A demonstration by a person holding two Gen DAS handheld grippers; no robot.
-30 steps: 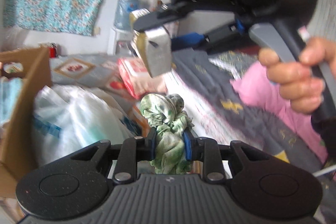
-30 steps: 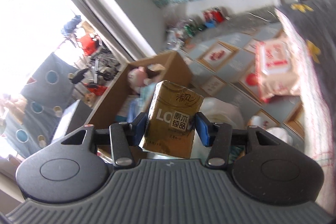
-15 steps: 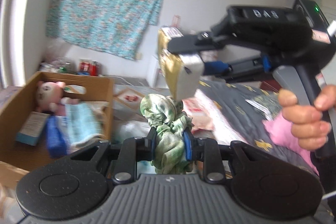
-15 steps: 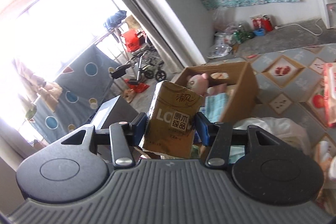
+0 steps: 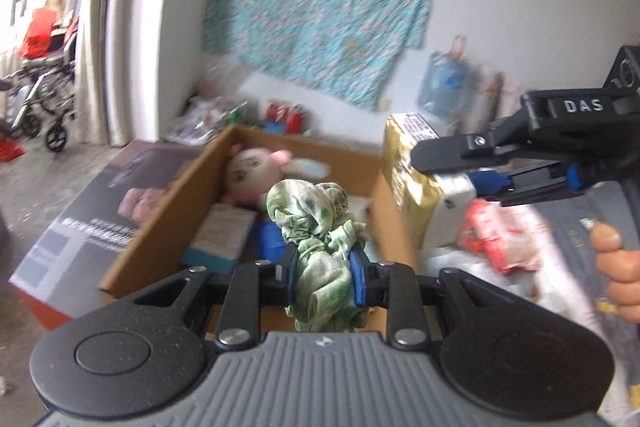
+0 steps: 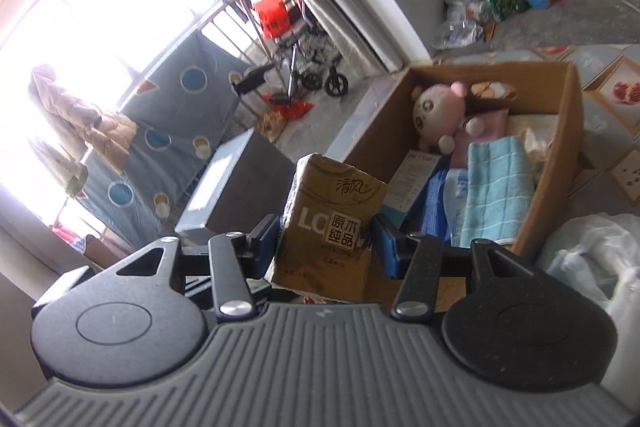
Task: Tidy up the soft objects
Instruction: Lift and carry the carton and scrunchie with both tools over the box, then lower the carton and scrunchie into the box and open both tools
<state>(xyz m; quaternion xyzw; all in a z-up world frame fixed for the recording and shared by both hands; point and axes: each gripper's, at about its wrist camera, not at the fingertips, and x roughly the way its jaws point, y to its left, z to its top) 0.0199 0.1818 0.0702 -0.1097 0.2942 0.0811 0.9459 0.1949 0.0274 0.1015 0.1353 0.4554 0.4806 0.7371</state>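
Observation:
My left gripper is shut on a crumpled green and white cloth, which sticks up between the blue pads. It hovers over the near end of an open cardboard box. My right gripper is shut on a gold tissue pack; in the left wrist view that tissue pack hangs by the box's right wall. The cardboard box holds a pink plush toy, a light blue towel and several packets.
A dark flat carton lies left of the box. A white plastic bag and a red-printed tissue pack lie to its right on patterned floor mats. A wheelchair stands by the curtain and window.
Both grippers swung left from the bed side toward the cardboard box, still holding the cloth and the tissue pack. The box now lies right in front of both cameras.

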